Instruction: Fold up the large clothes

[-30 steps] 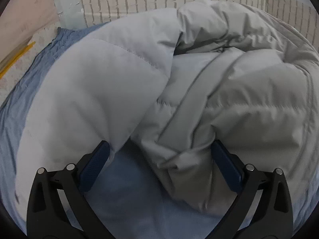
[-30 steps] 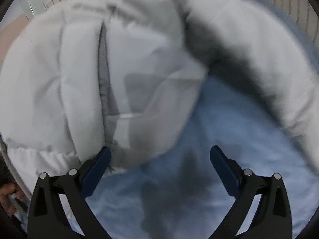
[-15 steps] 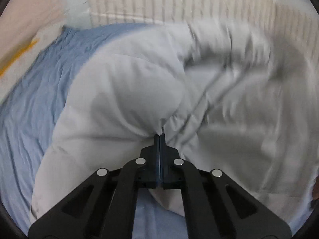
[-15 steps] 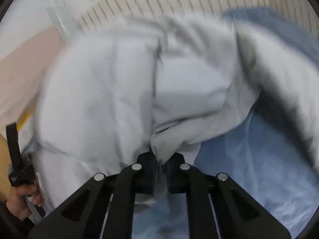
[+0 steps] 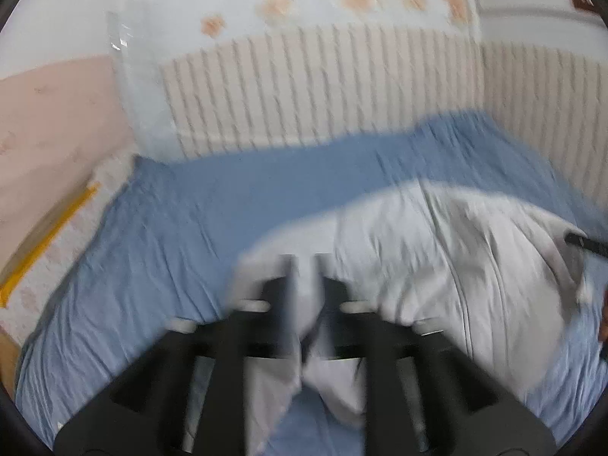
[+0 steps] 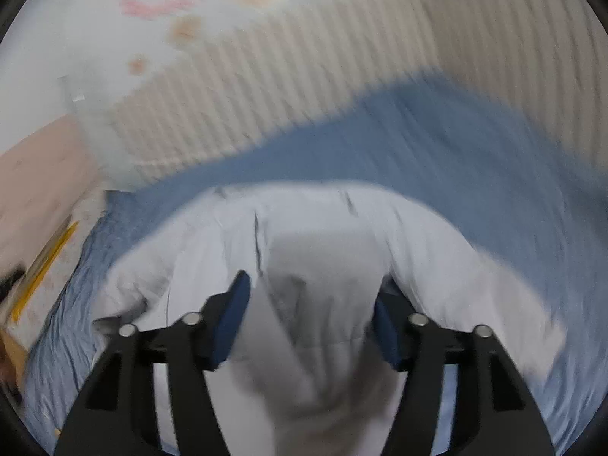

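Note:
A pale grey puffy jacket (image 5: 437,258) lies bunched on a blue bedsheet (image 5: 171,235). My left gripper (image 5: 307,262) is raised above the sheet, blurred by motion. Its jaws are opening, a narrow gap apart, and a fold of the jacket hangs between them. In the right wrist view the jacket (image 6: 323,220) spreads below my right gripper (image 6: 311,292). Those jaws are opening too, and stand wide with a loose hump of jacket between the blue pads (image 6: 231,323). The blue sheet (image 6: 456,144) curves behind it.
A ribbed cream panel (image 5: 323,87) rises behind the bed under a wall with flower prints. A yellow strip (image 5: 49,239) runs along the bed's left side. A dark tool end (image 5: 585,243) shows at the right edge.
Both grippers shut on folds of the jacket half a second ago, then rose with it. Their jaws now stand apart again, and more of the sheet and wall shows.

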The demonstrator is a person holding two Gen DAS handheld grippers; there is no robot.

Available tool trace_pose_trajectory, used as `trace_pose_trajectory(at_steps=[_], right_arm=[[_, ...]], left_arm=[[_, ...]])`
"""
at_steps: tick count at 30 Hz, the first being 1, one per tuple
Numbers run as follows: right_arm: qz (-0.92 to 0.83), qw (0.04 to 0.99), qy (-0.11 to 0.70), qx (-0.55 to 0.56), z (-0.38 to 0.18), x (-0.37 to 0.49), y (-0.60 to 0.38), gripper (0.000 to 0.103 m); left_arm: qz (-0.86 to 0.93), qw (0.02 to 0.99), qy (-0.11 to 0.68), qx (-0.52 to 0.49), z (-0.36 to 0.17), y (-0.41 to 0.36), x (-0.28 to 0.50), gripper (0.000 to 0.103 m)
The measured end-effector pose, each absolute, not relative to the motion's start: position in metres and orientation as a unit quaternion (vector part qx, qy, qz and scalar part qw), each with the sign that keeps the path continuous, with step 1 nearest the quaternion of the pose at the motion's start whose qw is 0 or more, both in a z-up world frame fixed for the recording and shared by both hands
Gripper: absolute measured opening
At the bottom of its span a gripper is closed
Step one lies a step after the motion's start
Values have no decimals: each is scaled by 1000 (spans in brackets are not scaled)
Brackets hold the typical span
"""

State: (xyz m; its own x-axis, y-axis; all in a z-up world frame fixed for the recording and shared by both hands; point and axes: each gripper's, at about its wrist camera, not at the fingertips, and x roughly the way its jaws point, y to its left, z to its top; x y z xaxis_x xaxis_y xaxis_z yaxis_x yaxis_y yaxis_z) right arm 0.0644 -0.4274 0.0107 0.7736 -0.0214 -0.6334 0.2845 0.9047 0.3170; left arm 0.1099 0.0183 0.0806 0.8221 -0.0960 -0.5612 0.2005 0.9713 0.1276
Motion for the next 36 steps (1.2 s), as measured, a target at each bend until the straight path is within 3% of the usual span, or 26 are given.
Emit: trace_pose_trajectory(at_steps=[1, 2, 9, 19, 21, 23, 24, 26, 27, 28, 30, 36], right_arm=[[-85, 919, 326, 203, 10, 57, -430, 75], [-74, 923, 325, 194, 9, 48, -432, 76], [-63, 911, 374, 163, -18, 20, -450, 84], [-30, 876, 458, 150, -82, 39, -455, 84], [-11, 871, 466, 157, -88, 40, -453, 84], [7, 865, 475, 161, -99, 43, -449, 83], [13, 863, 480, 160, -104, 46, -446, 79], [30, 856, 493, 155, -112, 52, -438, 57], [39, 853, 500, 145, -115, 57, -430, 35], [36, 854, 505, 118, -113, 62, -419, 21], [36, 865, 498, 56, -101, 66, -393, 11], [64, 920, 381, 69, -12, 46, -351, 8]], left_arm=[[-76, 950, 287, 95, 65, 17, 99, 82], [-73, 950, 286, 98, 54, 13, 93, 99], [-90, 905, 386, 158, -81, -16, 79, 100], [-114, 897, 404, 136, -114, -6, 100, 100], [-144, 890, 416, 122, -123, -9, 105, 80], [-161, 885, 422, 115, -133, -14, 106, 50], [-172, 883, 421, 112, -137, -15, 104, 42], [-188, 879, 422, 117, -142, -17, 102, 19], [-198, 877, 421, 117, -142, -17, 102, 15], [-206, 878, 418, 111, -139, -14, 102, 11], [-205, 885, 407, 96, -127, -3, 102, 7], [-180, 917, 353, 33, -38, 45, 85, 3]])
